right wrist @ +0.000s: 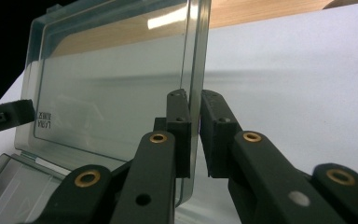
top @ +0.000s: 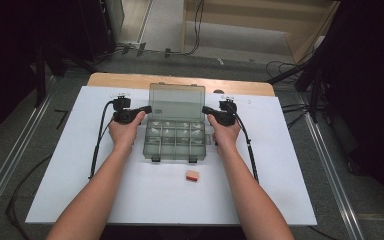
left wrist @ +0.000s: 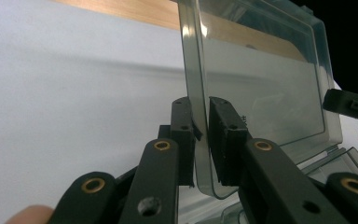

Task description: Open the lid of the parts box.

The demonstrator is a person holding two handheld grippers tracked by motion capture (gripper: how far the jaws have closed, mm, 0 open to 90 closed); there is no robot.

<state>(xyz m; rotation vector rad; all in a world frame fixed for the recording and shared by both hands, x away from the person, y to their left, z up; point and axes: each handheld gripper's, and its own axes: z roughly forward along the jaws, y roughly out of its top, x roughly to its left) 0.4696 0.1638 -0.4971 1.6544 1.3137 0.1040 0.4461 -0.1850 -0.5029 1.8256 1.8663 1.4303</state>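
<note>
A: At frame centre of the high view, clear plastic box point(top: 174, 134) on the white sheet point(top: 80, 165), lid point(top: 176, 102) raised upright behind the compartments. Small pale pieces in the upper two rows of cells; too small to identify.

B: Tools?

A: Left gripper point(top: 145, 109) at the lid's left edge, right gripper point(top: 206, 110) at its right edge. Left gripper view: jaws narrow, one either side of the lid's side wall point(left wrist: 196, 93). The outer pad looks to be touching; a sliver of gap at the inner one. Right gripper view: same picture, jaws narrow astride the lid's edge point(right wrist: 196, 56), pads close against it or touching. Cannot tell if either one is truly clamped.

B: Surroundings?

A: Small orange-and-cream block point(top: 192, 175) just below the box, lower centre, apart from it. Wooden tabletop point(top: 180, 82) showing above the sheet.
</note>
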